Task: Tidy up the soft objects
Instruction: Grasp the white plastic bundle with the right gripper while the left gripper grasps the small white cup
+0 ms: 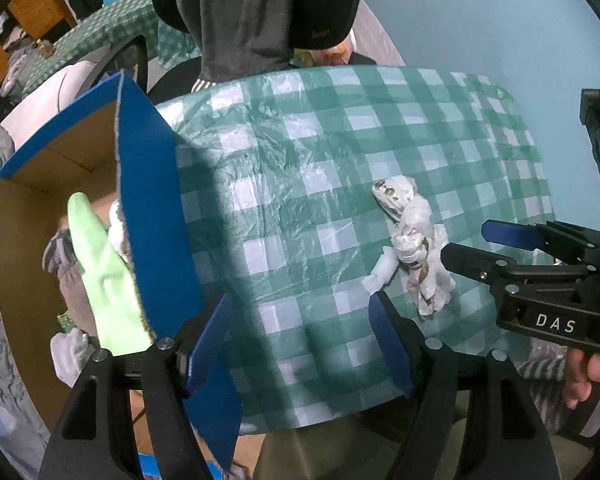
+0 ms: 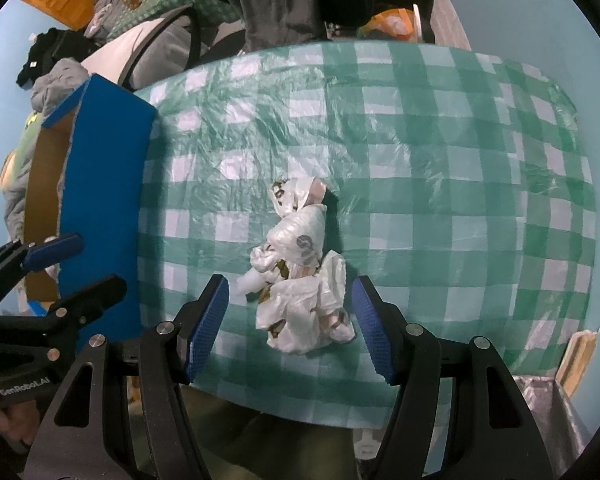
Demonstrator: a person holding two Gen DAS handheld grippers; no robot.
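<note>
Now, the crumpled plastic bag lies alone on the green checked tablecloth, its long axis running from the near table edge away toward the far side, the knotted narrow end pointing away and the wider, fluffed end nearest the camera. In the left wrist view the same bag sits well off to the right, slanting across the cloth.

The right gripper hangs over the bag's near end with its jaws moderately apart, one blue pad on either side; whether either pad touches the plastic is hard to say, but it is not squeezed. The left gripper stands wide, nothing between its blue pads but tablecloth, its left finger right beside the wall of the blue cardboard box at the table's left edge.

Inside that box a light green cloth rests over other soft things, mostly hidden by the wall. A hand on the right tool's grip shows at the frame edge, cut off. A person in dark clothing stands beyond the table, seen only in part.
</note>
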